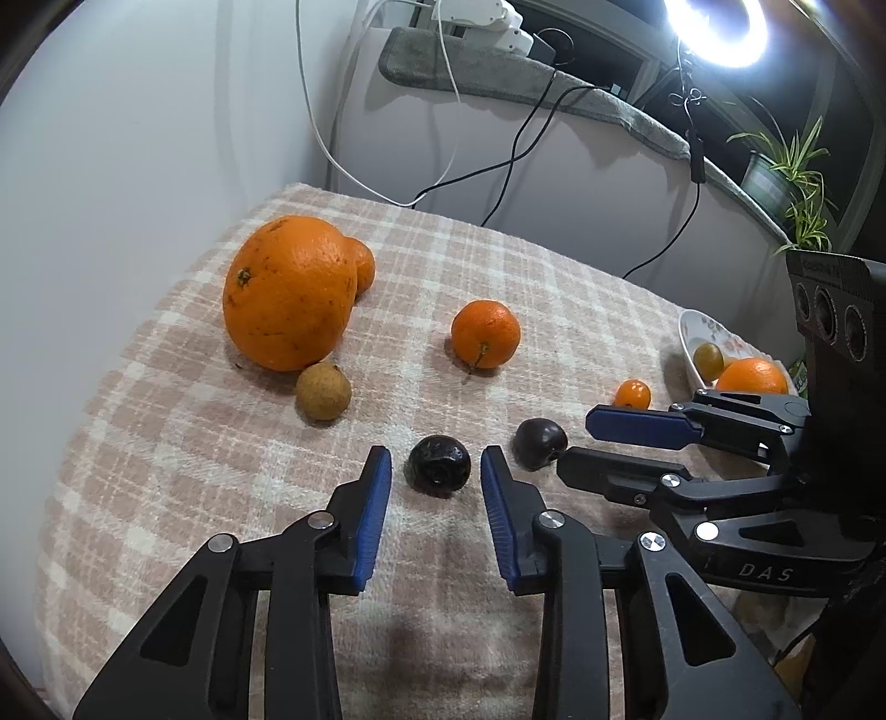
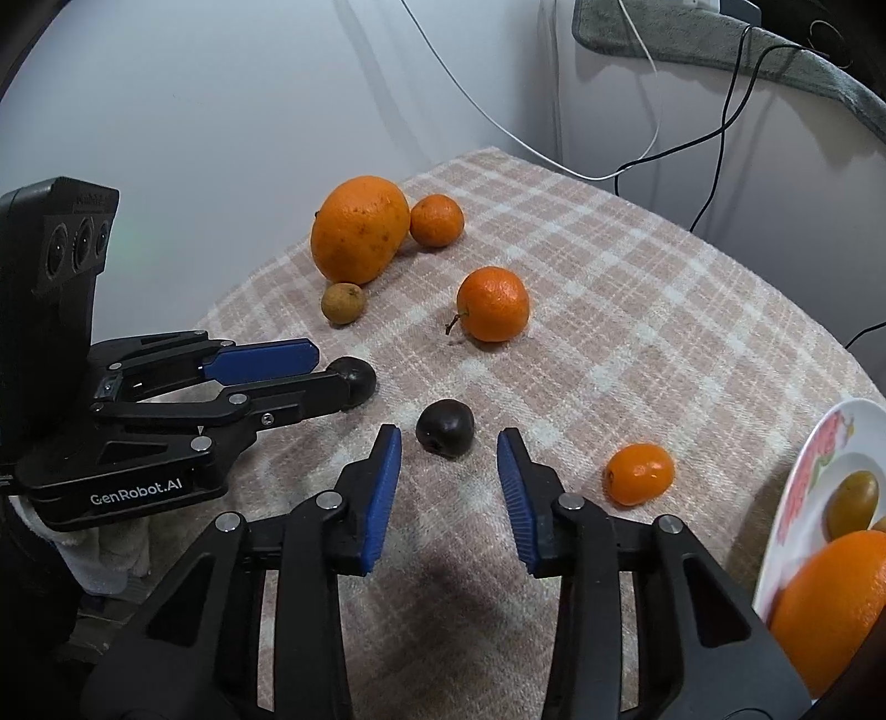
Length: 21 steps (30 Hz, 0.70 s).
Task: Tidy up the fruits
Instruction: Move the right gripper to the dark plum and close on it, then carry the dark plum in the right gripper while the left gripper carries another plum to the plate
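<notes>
Fruits lie on a checked cloth [image 1: 194,443]. My left gripper [image 1: 436,457] is open with a dark plum [image 1: 439,463] between its fingertips, not squeezed. A second dark plum [image 2: 444,427] lies just ahead of my open right gripper [image 2: 448,440]; it also shows in the left wrist view [image 1: 538,435]. A big orange [image 1: 288,293], a smaller one behind it [image 2: 436,220], a tan longan [image 1: 323,391], a mandarin [image 1: 485,334] and a kumquat [image 2: 639,473] lie around. A white plate [image 2: 803,465] at the right holds an orange [image 2: 830,598] and a green fruit [image 2: 853,501].
A white wall stands behind and left of the table. Cables [image 1: 520,138] hang at the back. A ring light [image 1: 717,30] and a potted plant [image 1: 792,171] are at the far right. The cloth's edge drops off at left.
</notes>
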Each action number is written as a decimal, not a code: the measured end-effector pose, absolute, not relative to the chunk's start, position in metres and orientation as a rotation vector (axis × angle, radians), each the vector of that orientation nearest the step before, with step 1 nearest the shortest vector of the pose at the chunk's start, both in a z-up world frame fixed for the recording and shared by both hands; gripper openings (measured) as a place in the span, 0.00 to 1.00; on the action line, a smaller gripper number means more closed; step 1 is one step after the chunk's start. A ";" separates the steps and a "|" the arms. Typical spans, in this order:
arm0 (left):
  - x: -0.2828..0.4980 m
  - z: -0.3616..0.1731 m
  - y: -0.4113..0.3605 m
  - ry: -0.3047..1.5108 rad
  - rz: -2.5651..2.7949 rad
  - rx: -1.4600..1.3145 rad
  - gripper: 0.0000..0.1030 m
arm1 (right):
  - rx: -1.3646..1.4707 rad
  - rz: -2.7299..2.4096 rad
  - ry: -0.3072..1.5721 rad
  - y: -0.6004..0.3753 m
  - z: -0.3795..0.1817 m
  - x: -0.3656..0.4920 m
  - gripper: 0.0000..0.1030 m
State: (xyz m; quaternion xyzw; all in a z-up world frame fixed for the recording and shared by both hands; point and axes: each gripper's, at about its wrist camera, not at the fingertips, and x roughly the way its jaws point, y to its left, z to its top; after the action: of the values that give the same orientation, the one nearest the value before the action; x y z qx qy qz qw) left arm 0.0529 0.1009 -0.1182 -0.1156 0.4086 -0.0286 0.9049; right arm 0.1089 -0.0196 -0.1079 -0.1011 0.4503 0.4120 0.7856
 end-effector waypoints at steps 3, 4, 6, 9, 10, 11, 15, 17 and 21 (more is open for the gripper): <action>0.055 -0.120 0.099 0.853 -0.067 -0.235 0.27 | -0.221 0.892 0.978 -0.016 -0.111 0.110 0.35; 0.055 -0.120 0.099 0.855 -0.069 -0.233 0.27 | -0.223 0.893 0.980 -0.015 -0.111 0.111 0.34; 0.056 -0.121 0.098 0.857 -0.069 -0.228 0.24 | -0.227 0.895 0.982 -0.014 -0.113 0.112 0.33; 0.057 -0.122 0.098 0.859 -0.071 -0.229 0.23 | -0.235 0.897 0.985 -0.012 -0.116 0.113 0.31; 0.057 -0.123 0.098 0.858 -0.070 -0.227 0.23 | -0.237 0.897 0.986 -0.011 -0.117 0.114 0.29; 0.058 -0.123 0.098 0.859 -0.070 -0.225 0.23 | -0.241 0.897 0.987 -0.011 -0.118 0.114 0.28; 0.058 -0.124 0.098 0.859 -0.070 -0.224 0.22 | -0.245 0.897 0.991 -0.010 -0.121 0.115 0.24; 0.059 -0.124 0.098 0.855 -0.068 -0.226 0.22 | -0.243 0.898 0.989 -0.010 -0.121 0.115 0.23; 0.059 -0.124 0.098 0.849 -0.066 -0.229 0.22 | -0.240 0.892 0.980 -0.011 -0.120 0.114 0.23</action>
State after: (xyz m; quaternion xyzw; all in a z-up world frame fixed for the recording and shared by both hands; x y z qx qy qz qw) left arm 0.0586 0.0983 -0.1240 -0.1110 0.4111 -0.0317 0.9043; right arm 0.1144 -0.0111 -0.1202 -0.1111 0.4538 0.4131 0.7817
